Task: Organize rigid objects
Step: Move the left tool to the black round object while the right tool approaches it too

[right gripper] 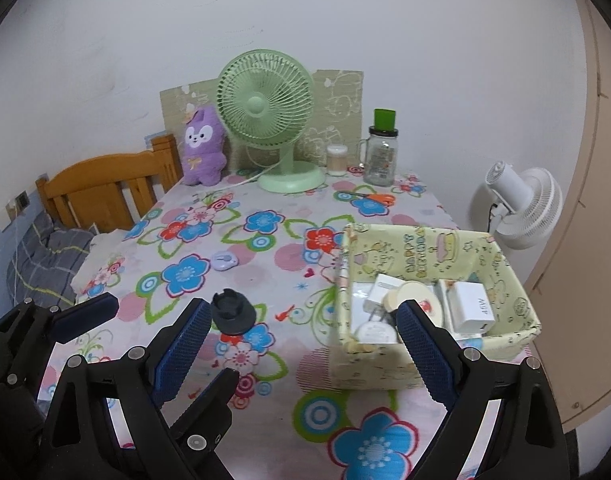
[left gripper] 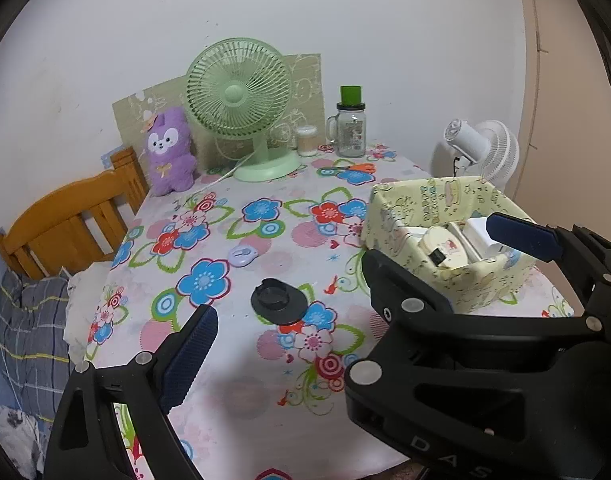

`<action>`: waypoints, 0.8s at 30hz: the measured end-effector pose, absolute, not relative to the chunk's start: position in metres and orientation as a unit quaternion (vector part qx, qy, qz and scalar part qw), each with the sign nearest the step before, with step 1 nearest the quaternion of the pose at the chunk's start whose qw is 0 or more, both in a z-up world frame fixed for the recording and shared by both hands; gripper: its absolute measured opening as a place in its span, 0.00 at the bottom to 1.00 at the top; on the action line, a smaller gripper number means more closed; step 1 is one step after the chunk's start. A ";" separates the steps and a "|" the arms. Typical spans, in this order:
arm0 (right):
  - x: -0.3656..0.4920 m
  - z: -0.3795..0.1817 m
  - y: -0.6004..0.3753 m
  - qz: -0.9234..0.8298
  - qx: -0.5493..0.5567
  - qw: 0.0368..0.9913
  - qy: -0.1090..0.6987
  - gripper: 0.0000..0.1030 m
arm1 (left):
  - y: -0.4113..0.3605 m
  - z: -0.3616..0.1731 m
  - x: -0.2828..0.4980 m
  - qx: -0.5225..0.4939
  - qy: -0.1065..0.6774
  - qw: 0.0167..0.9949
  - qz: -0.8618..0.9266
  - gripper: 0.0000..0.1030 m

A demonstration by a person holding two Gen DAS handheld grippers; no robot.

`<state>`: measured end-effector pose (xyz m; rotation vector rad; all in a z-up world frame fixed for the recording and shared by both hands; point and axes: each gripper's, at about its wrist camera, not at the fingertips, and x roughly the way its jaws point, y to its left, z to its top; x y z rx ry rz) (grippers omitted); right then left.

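Roughly most of the sorting looked done: the yellow fabric box (right gripper: 437, 308) by the table's right edge already held white chargers and a round tin. Left over on the floral tablecloth (right gripper: 273, 380), going left to right: a small lilac gadget (right gripper: 224, 260) mid-table, then a black round lid (right gripper: 232, 312) nearer the front edge. Left gripper (left gripper: 289, 320) was wide open, empty, lid lying between its fingers' line, not touched. Right gripper (right gripper: 301, 336) was also wide open, empty, lid just beside its left finger, box by the right one.
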<state>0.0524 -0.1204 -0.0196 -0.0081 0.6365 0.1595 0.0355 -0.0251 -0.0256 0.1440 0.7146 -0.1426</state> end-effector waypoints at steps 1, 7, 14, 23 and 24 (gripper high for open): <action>0.054 -0.020 -0.118 0.079 -0.004 0.946 0.314 0.92 | -0.022 -0.027 0.037 0.068 0.351 0.932 -0.068 0.92; 0.060 -0.028 -0.103 0.084 -0.012 0.945 0.316 0.89 | -0.010 -0.036 0.044 0.062 0.361 0.929 -0.059 0.92; 0.071 -0.037 -0.092 0.086 -0.016 0.943 0.321 0.88 | 0.002 -0.046 0.055 0.057 0.367 0.927 -0.055 0.92; 0.090 -0.054 -0.079 0.092 -0.036 0.938 0.331 0.88 | 0.014 -0.068 0.073 0.040 0.391 0.918 -0.054 0.95; 0.093 -0.057 -0.078 0.094 -0.034 0.937 0.336 0.87 | 0.015 -0.071 0.075 0.038 0.394 0.917 -0.053 0.95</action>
